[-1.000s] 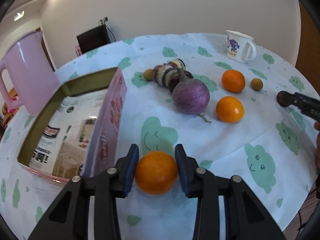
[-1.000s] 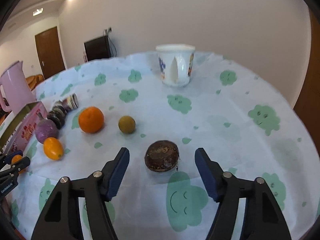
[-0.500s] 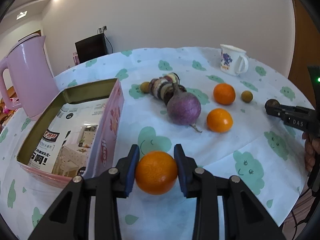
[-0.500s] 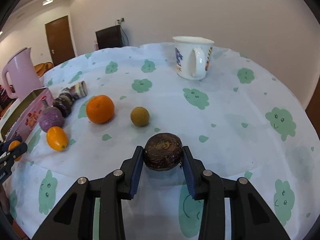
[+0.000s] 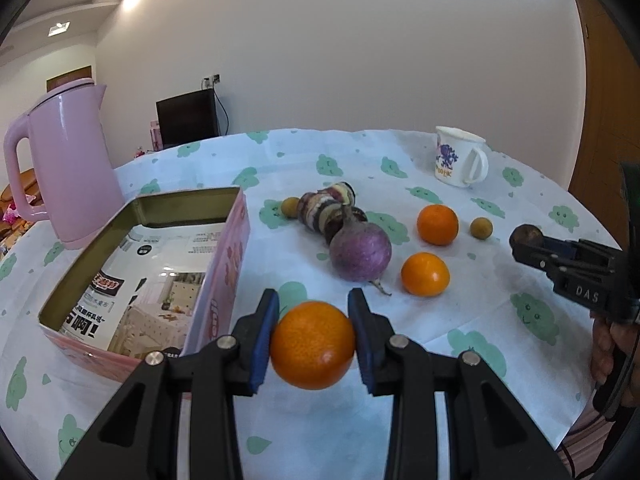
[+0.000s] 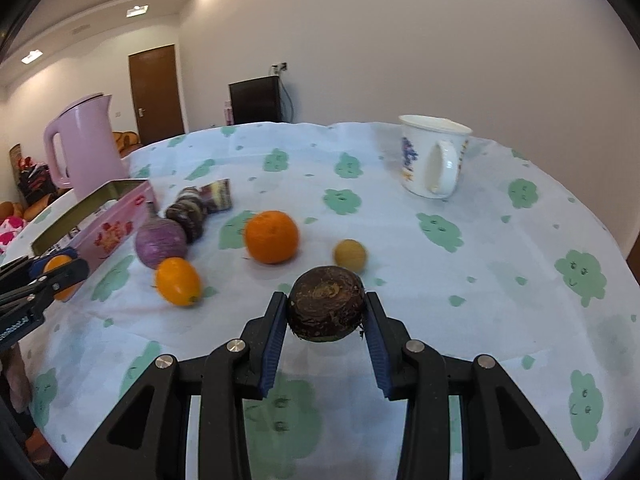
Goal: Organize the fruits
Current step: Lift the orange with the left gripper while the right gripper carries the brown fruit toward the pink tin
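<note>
Left hand-held gripper (image 5: 313,340) pinching orange (image 5: 312,345); right hand-held gripper (image 6: 325,322) clamped on dark brown fruit (image 6: 326,304), jaws just closed.

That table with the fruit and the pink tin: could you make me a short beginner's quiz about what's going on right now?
1. True or false: the left tool is clamped on a round orange fruit.
2. What does the right tool hold? A) the white printed mug B) a dark brown rough round fruit C) the purple round root vegetable
3. Fill in: the open pink rectangular tin has ____ fruit inside it.

Key: 1 true; 2 B; 3 no, only printed paper shows in the tin.
</note>
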